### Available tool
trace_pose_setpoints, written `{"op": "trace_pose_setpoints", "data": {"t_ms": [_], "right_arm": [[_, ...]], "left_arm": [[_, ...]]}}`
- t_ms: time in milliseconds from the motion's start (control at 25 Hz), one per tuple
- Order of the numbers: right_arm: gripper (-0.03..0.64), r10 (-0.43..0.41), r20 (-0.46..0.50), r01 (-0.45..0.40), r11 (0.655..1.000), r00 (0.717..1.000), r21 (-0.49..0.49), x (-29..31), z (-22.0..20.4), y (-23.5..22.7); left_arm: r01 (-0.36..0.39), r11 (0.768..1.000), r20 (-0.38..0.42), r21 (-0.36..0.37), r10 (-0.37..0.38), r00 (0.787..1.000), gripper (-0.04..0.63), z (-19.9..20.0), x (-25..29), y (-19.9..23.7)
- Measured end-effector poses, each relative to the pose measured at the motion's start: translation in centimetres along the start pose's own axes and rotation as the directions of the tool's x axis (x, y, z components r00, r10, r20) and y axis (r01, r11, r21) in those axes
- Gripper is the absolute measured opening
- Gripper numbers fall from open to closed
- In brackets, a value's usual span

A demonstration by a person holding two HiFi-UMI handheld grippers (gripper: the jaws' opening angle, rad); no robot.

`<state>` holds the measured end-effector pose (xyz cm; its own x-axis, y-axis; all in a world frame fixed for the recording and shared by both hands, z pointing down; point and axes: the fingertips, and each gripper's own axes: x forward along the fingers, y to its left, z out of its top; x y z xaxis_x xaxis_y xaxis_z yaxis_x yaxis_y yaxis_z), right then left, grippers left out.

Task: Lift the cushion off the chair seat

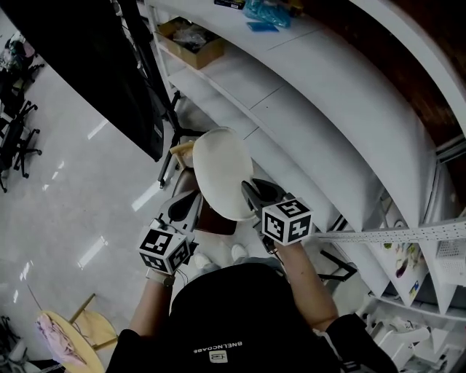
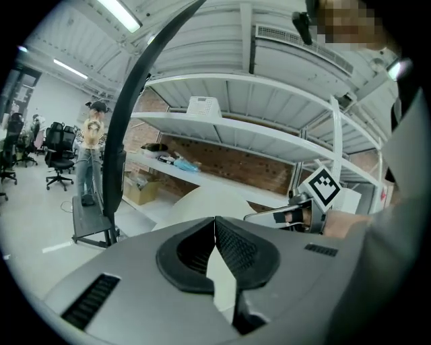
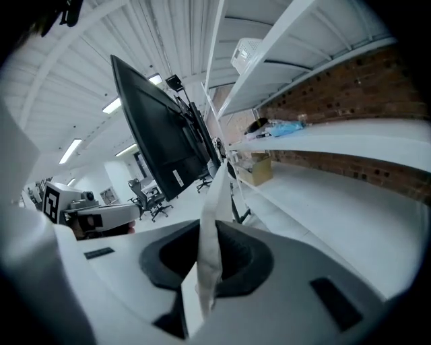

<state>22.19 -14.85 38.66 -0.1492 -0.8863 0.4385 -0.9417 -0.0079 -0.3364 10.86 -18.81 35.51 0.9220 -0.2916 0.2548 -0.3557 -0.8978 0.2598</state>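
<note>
White shelving fills the side beyond the right fingers, brick wall behind it. A big black panel stands out past the left fingers.

The cushion, white and round, is held up between both sets of fingers, one on each edge, tilted with its far rim pointing away from the person. The chair seat, brown, shows below the cushion's near edge, in the gap between the two sets of fingers. The cushion looks clear of the seat, but contact at the near edge can't be judged.

Left gripper: in the left gripper view its fingers are closed together at the tips and pinch the cushion's edge, white fabric wedged in the gap behind the tips. The rest of the cushion bulges just ahead of them.

Right gripper: in the right gripper view its fingers are nearly together, clamped on a thin fold of the cushion that stands up edge-on between them.

Each gripper shows in the other's view, across the cushion.

A cardboard box sits on a shelf ahead of the left fingers. A blue plastic bag lies on the shelf above, well ahead of the right fingers. A wooden stool with pink cloth stands behind and outside the left fingers.
</note>
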Motion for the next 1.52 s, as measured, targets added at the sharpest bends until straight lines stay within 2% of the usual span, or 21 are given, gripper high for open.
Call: {"op": "trace_pose_setpoints", "data": {"t_ms": [240,400,800,920,1240,1520], "right_arm": [[0.057,0.013,0.146,-0.009,1.0,0.989,-0.028,-2.8,3.1,0.7],[0.056,0.02,0.227,-0.001,0.997,0.974,-0.082,-4.8,4.9,1.0],[0.054,0.062,0.373,0.005,0.984,0.926,-0.176,-9.1,8.4,2.2],[0.054,0.069,0.399,0.01,0.981,0.914,-0.194,-9.9,9.1,2.6],[0.052,0.078,0.422,0.011,0.979,0.903,-0.205,-11.1,9.6,2.6],[0.046,0.062,0.395,0.037,0.971,0.916,-0.238,-10.6,9.0,2.3]], "left_arm": [[0.069,0.996,0.047,0.058,-0.071,0.996,0.014,2.1,-0.1,-2.1],[0.1,0.992,0.086,0.075,-0.106,0.991,0.014,3.6,-0.2,-3.2],[0.15,0.974,0.159,0.171,-0.178,0.971,0.013,7.6,-0.6,-6.1],[0.144,0.968,0.165,0.205,-0.179,0.97,0.013,7.9,-0.8,-6.5],[0.121,0.974,0.19,0.194,-0.159,0.969,0.014,8.2,-1.1,-6.6],[0.117,0.975,0.181,0.191,-0.152,0.972,0.014,8.1,-1.3,-6.7]]}}
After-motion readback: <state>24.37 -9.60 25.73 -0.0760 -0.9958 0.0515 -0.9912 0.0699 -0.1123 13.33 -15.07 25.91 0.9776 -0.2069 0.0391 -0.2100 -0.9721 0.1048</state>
